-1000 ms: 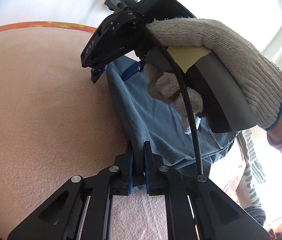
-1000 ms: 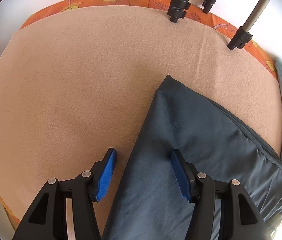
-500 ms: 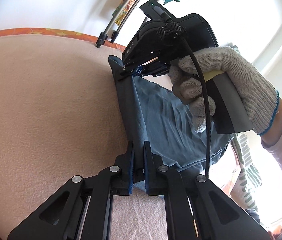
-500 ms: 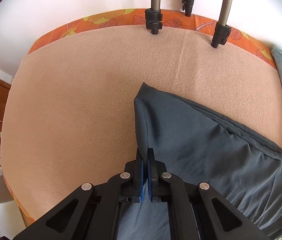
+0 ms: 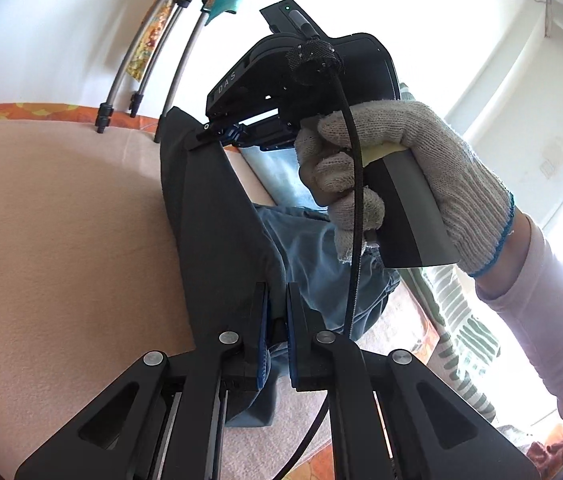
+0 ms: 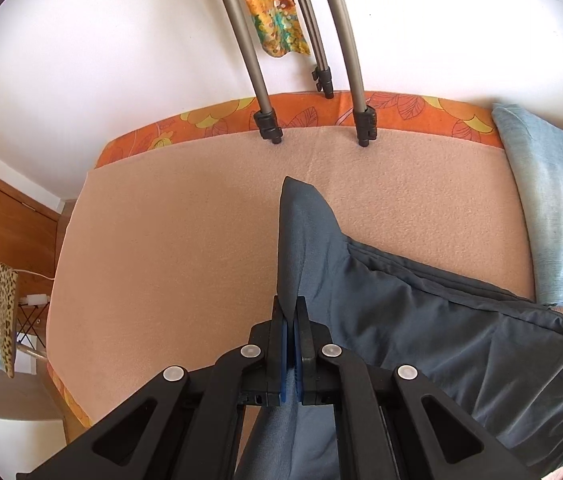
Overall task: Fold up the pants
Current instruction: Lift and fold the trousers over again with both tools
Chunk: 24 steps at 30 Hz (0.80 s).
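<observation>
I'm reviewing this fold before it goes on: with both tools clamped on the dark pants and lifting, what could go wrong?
1. The right tool pinches only a thin edge of the pants; it may slip.
2. The tripod legs stand near the raised corner; it could snag.
3. The light-blue garment lies alongside and could get dragged.

Bright daylight, blown-out window glare (fisheye-bent edges).

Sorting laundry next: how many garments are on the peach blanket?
2: dark grey-blue pants in the middle, lifted at one end; a light blue denim garment along the blanket's right edge. Others may lie out of view.
</observation>
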Available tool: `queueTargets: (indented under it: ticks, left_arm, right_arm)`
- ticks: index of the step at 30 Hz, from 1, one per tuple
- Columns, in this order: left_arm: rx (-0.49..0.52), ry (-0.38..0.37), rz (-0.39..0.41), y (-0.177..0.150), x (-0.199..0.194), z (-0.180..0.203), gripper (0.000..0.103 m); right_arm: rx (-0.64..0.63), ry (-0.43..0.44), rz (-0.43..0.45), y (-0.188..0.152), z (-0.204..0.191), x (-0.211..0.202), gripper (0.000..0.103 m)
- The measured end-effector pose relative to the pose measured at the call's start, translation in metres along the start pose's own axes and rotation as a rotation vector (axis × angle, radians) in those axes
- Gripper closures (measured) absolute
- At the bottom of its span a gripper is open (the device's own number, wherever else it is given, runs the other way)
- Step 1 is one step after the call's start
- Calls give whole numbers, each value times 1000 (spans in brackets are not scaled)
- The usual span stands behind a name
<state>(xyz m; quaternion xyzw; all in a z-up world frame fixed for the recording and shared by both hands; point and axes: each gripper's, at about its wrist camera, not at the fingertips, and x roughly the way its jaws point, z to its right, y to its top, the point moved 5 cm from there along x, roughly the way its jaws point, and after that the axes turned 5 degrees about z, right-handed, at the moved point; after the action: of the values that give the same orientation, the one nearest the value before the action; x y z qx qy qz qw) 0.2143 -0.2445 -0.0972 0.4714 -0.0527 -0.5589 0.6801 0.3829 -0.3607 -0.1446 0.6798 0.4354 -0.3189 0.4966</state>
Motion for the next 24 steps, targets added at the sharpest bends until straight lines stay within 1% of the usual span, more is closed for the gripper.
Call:
queueTargets:
  ticks: [1, 4, 5, 8, 14, 17, 24]
  left_arm:
    - [-1, -14, -1, 0, 6, 6, 97]
    - [9, -46, -12, -1, 24, 25, 97]
    - [13, -56, -18, -2, 30, 31, 97]
    - [27, -84, -35, -4, 49, 51, 97]
    - [40, -155, -72, -12, 89, 88, 97]
    - [55, -185, -100, -19, 112, 108, 97]
    - [75, -257, -157, -32, 158, 147, 97]
  right_arm:
    - [9, 2, 13, 3, 4, 0, 103]
    - [32, 5, 43, 2, 29, -18, 103]
    - [40, 3, 51, 2, 33, -13, 103]
    - [58, -6, 75, -2, 60, -23, 103]
    - [110, -31, 121, -14, 122, -48, 103]
    - [135, -58, 130, -22, 156, -57, 103]
    - [192, -90, 156, -41, 226, -79, 103]
